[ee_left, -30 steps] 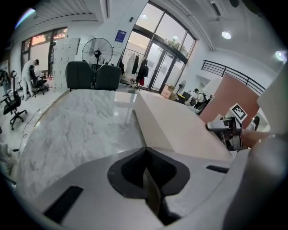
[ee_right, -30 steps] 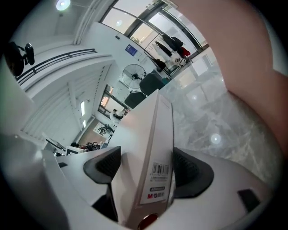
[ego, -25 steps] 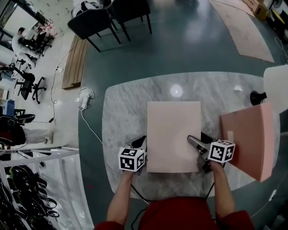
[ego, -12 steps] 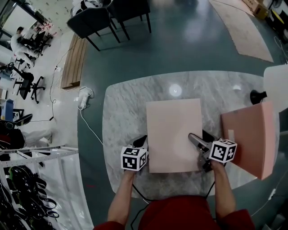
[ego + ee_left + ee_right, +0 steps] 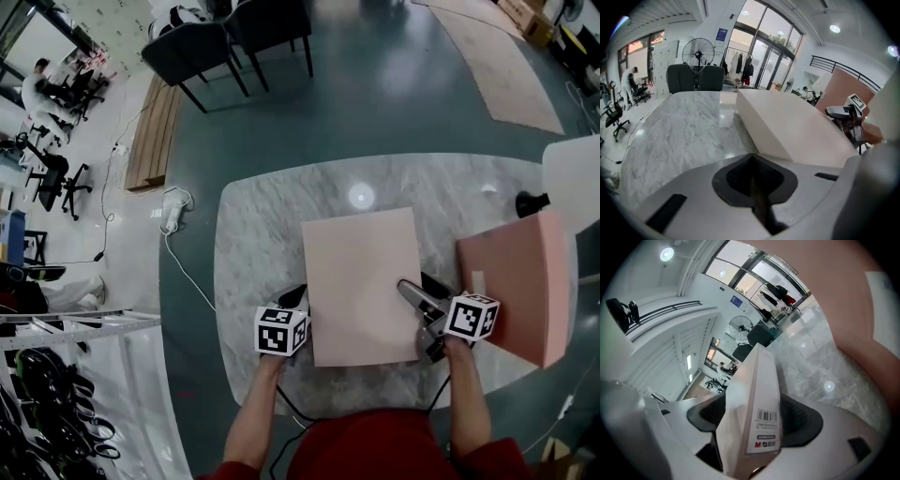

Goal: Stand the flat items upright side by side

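Note:
A flat pale-pink box (image 5: 361,281) lies on the marble table (image 5: 253,244) in the head view. My right gripper (image 5: 418,292) is shut on the box's right edge. In the right gripper view that edge, with its barcode label (image 5: 765,394), sits between the pads. My left gripper (image 5: 294,298) rests on the table just left of the box, shut and holding nothing. In the left gripper view the box (image 5: 787,126) is raised on its far side. A second, darker pink box (image 5: 516,281) stands tilted at the table's right end; it also shows in the right gripper view (image 5: 862,301).
A lamp with a white shade (image 5: 572,183) and a black base (image 5: 530,202) stands behind the right-hand box. Dark chairs (image 5: 187,47) are on the floor beyond the table. A cable (image 5: 183,253) runs along the floor by the table's left edge.
The right gripper has shifted slightly right and up with the box's edge, and the box has turned a little. The left gripper has hardly moved.

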